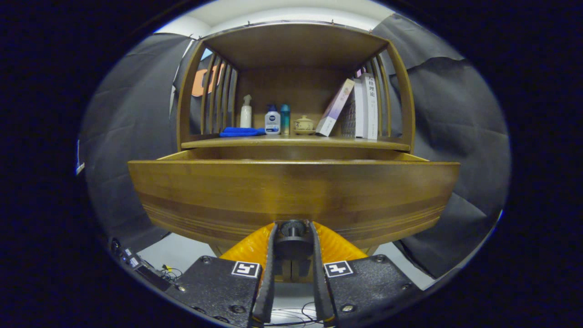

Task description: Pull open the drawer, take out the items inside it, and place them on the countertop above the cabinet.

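Note:
The wooden drawer (291,191) stands pulled out toward me, its broad front panel close ahead. My gripper (293,228) is shut on the dark round knob (293,229) at the lower middle of that panel, one finger on each side of it. The drawer's inside is hidden behind the front panel. Above the drawer runs the cabinet's countertop (296,142), a wooden shelf surface inside a slatted frame.
On the countertop stand a folded blue cloth (241,131), a white spray bottle (246,111), a white bottle (272,120), a teal bottle (285,119), a small lidded pot (304,124) and leaning books (360,107). Cables (168,273) lie on the floor below left.

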Available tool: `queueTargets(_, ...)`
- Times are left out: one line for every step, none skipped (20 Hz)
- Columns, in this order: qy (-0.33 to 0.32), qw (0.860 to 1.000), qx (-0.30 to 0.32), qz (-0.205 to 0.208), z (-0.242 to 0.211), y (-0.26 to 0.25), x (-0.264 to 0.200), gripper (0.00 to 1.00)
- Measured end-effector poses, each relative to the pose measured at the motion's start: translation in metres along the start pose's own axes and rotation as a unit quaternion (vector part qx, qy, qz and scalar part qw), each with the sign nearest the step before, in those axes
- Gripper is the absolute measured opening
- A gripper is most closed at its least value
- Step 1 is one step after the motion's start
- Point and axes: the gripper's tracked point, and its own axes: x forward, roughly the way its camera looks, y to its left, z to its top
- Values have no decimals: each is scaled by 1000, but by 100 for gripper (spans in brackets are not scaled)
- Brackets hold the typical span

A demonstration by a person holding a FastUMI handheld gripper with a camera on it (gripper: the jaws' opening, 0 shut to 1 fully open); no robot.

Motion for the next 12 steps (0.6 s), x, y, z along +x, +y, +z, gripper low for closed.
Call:
queueTargets(3,1000,4,0,-3,1,-5,38)
queueTargets(0,1000,6,1,-5,1,-10,38)
queueTargets(2,1000,8,2,-7,0,-15,38)
queueTargets(2,1000,9,3,-7,1,-20,38)
queueTargets(1,1000,8,6,-10,3,-25,38)
queueTargets(2,1000,7,8,-12,4,-29,38)
queueTargets(2,1000,6,9,-14,5,-33,38)
queueTargets(2,1000,8,11,-15,7,-37,38)
queueTargets(5,1000,10,12,-17,8,-40,38)
queueTargets(6,1000,14,12,-17,9,-43,38)
queueTargets(5,1000,16,12,-18,9,-45,38)
queueTargets(6,1000,15,12,-20,9,-47,38)
